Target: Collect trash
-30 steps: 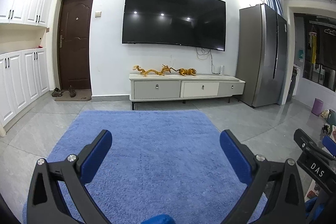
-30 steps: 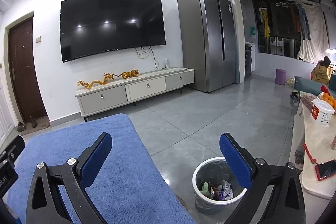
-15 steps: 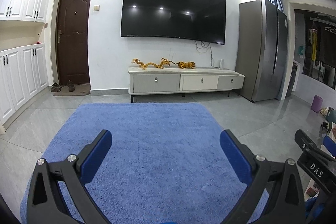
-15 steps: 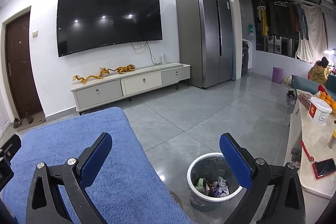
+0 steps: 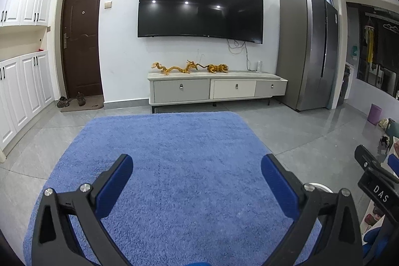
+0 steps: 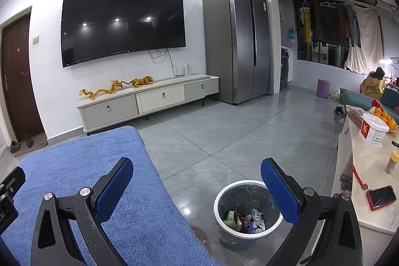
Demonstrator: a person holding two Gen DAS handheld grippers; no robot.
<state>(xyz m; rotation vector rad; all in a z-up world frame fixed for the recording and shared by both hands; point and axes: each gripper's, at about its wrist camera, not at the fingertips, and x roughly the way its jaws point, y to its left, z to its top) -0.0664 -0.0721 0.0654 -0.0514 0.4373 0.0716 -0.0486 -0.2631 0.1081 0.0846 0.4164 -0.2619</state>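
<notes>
Left gripper (image 5: pixel 197 167): fingers (image 5: pixel 113 185) spread wide, nothing between them. Only the blue rug (image 5: pixel 179 161) lies between and past the fingers. Ahead of the fingertips, beyond the rug's far edge, the TV cabinet (image 5: pixel 217 89) stands against the wall with gold dragon figurines (image 5: pixel 174 68) on top and the TV (image 5: pixel 199 3) above. Fridge (image 5: pixel 308 49) past the right finger, brown door (image 5: pixel 81 41) past the left finger. The right gripper's body shows at the right edge, outside the right finger.

Right gripper (image 6: pixel 197 167): fingers (image 6: pixel 279 190) also wide apart, holding nothing. Trash bin (image 6: pixel 245 212) stands on the grey floor tiles (image 6: pixel 224 136), just inside the right finger, whose pad overlaps the bin's rim in view. Bin has a white rim and a liner; crumpled trash (image 6: pixel 245 220) lies at its bottom. Rug sits under and behind the left finger, its edge near the bin but apart from it. Counter (image 6: pixel 369 181) is outside the right finger, carrying a red phone (image 6: pixel 381 197), a red tool (image 6: pixel 357 177), a small bottle (image 6: pixel 391 162), a white basket (image 6: pixel 374 131) and oranges (image 6: pixel 384 116). A person in yellow (image 6: pixel 374 85) sits far off to the right.
</notes>
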